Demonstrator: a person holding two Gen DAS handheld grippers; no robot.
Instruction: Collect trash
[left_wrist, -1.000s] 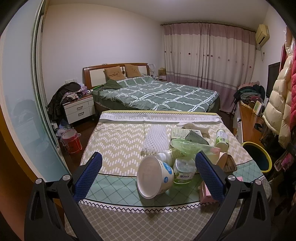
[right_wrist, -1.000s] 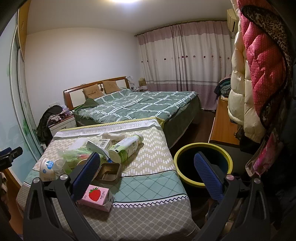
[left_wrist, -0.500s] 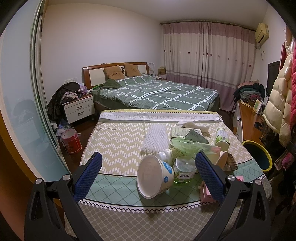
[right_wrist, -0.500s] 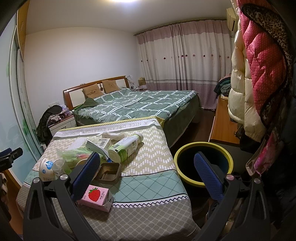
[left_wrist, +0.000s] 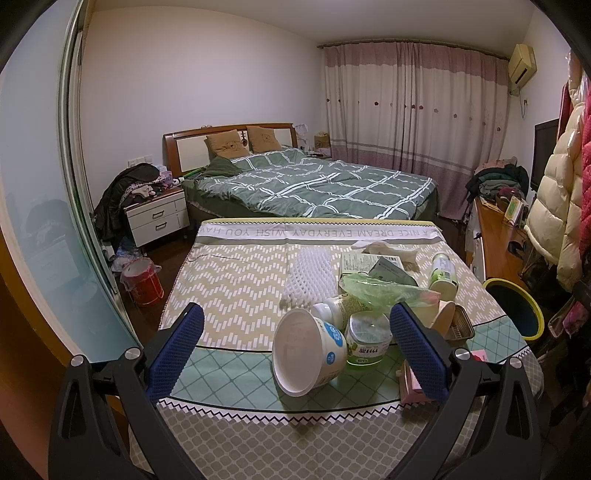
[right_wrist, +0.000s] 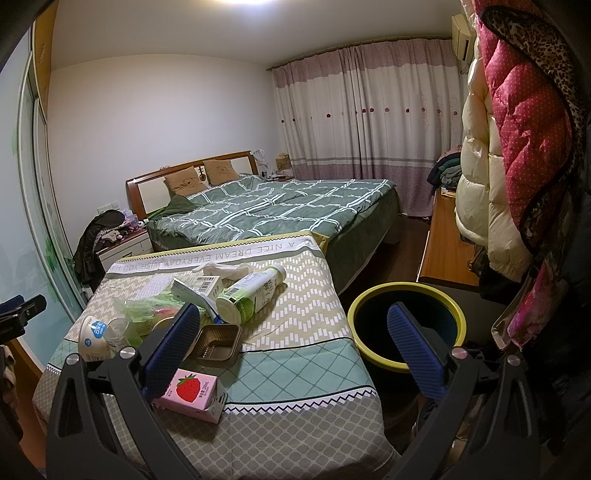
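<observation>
Nothing looks collected yet: both the left tool (left_wrist: 295, 343) and the right tool (right_wrist: 291, 343) hang spread wide and empty, while the trash (left_wrist: 365, 295) lies heaped on the tabletop (right_wrist: 295, 365), beside the yellow-rimmed bin (right_wrist: 406, 325).

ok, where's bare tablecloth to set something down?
Free: the table's left half, beside the white foam net, and the front strip. Also right of the lying green-white bottle. Crowded: centre-right, around the tipped white paper bowl.
</observation>
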